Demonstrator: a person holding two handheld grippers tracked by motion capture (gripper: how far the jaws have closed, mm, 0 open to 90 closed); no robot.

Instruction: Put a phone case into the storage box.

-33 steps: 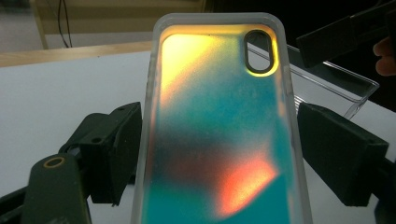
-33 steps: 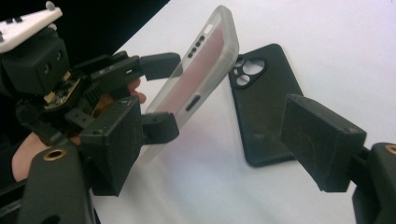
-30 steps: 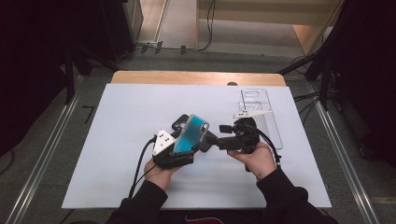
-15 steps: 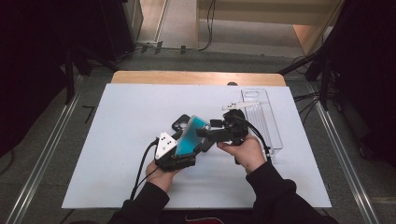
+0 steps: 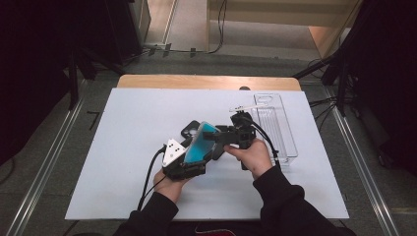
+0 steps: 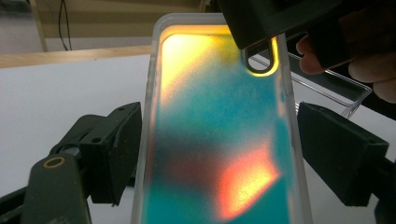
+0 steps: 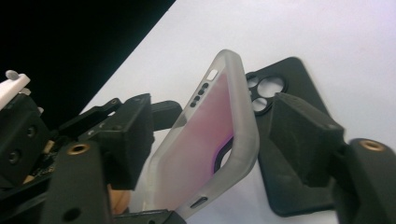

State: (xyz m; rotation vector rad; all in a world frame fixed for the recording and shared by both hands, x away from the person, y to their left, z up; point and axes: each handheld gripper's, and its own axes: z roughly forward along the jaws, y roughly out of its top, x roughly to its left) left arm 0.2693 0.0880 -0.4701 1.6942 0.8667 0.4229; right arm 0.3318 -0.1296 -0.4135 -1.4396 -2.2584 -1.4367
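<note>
The step in hand looks like a handover or joint hold: the translucent teal-and-orange phone case (image 5: 200, 145) sits clamped by its long edges in the left gripper (image 6: 212, 154), above the white table (image 5: 123, 147). From three o'clock, the right gripper (image 7: 208, 140) has just been closing around its far end; I cannot tell if it touches yet. Next it must pinch squarely. A black phone case (image 7: 299, 93) lies beyond
</note>
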